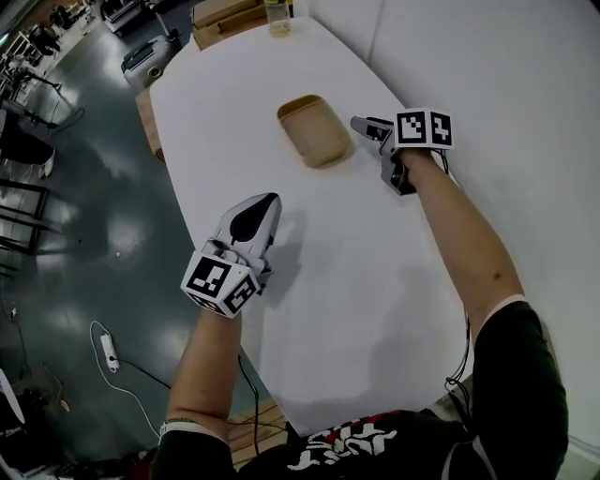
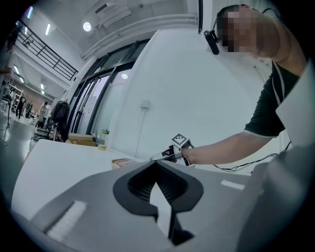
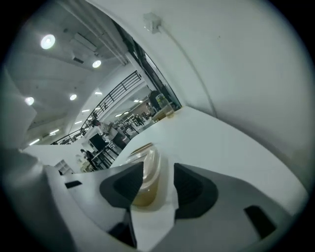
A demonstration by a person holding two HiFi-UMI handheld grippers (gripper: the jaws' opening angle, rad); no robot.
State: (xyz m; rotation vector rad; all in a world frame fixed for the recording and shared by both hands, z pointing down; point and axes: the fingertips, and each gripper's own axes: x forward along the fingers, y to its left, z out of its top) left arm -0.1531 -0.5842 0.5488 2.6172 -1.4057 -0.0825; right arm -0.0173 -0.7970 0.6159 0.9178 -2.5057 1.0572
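A shallow tan container with a clear lid lies on the white table. My right gripper is open right beside the container's right rim. In the right gripper view the container shows in the gap of the right gripper; contact cannot be told. My left gripper hovers over the table's left side, well short of the container, shut on nothing. In the left gripper view the tips of the left gripper meet, and the container and right gripper lie beyond.
A clear bottle with yellowish liquid stands at the table's far end, with cardboard boxes behind it. The table's left edge drops to a dark floor with a cable and power strip. A white wall runs along the right.
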